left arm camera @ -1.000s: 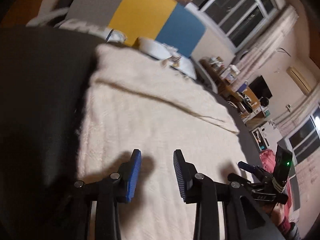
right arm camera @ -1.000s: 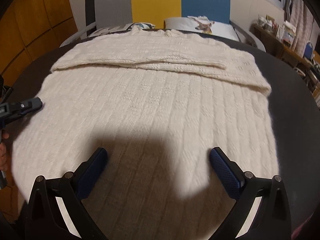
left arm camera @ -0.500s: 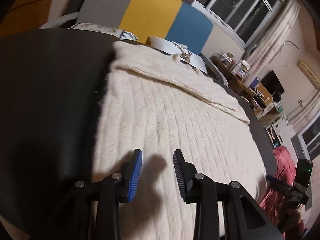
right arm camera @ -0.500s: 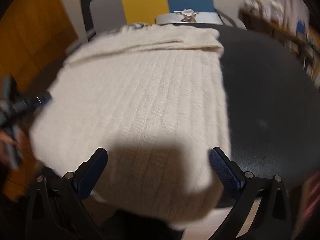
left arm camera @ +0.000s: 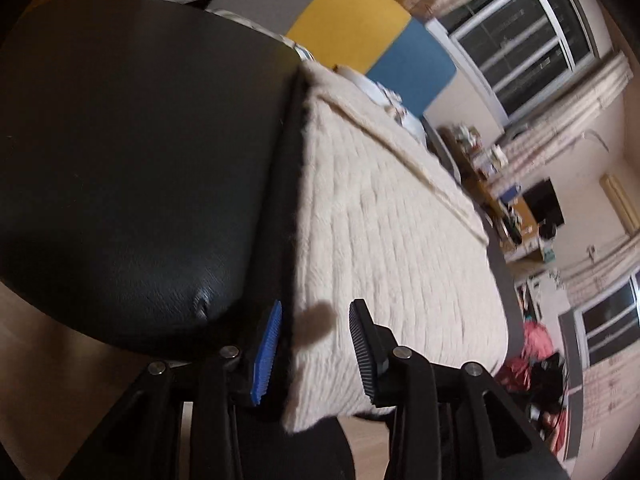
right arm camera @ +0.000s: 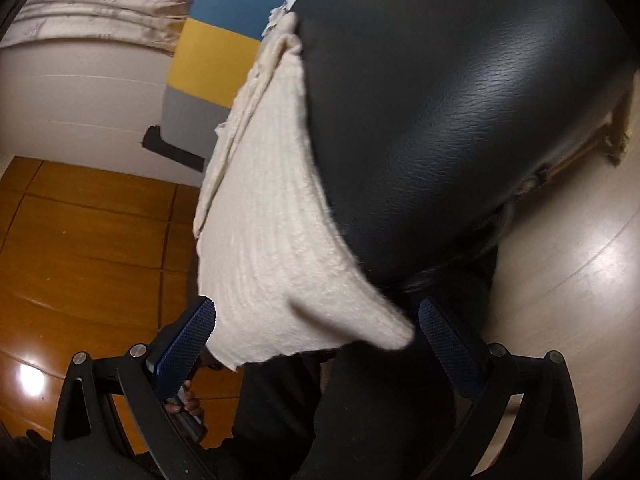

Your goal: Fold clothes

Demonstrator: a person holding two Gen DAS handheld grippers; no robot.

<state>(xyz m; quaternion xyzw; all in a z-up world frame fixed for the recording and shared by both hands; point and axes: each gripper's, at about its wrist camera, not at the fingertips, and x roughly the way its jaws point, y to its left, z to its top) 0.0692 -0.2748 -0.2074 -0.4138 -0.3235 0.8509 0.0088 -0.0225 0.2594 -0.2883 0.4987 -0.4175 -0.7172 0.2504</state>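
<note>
— Two grippers, what are they doing?
— Both sit at the near hem of a cream sweater [left arm camera: 392, 240] spread on a black table [left arm camera: 132, 152]. The left gripper [left arm camera: 314, 344] is opening, a hem corner between its fingers. The right gripper [right arm camera: 316, 340] gapes wide around the other corner, unclenched.

left tongs [left arm camera: 314, 346] angled downward, jaws parting, nothing pinched between the blue pads. right tongs [right arm camera: 316, 330] rolled over sideways, jaws spread wide, gripping nothing.
</note>
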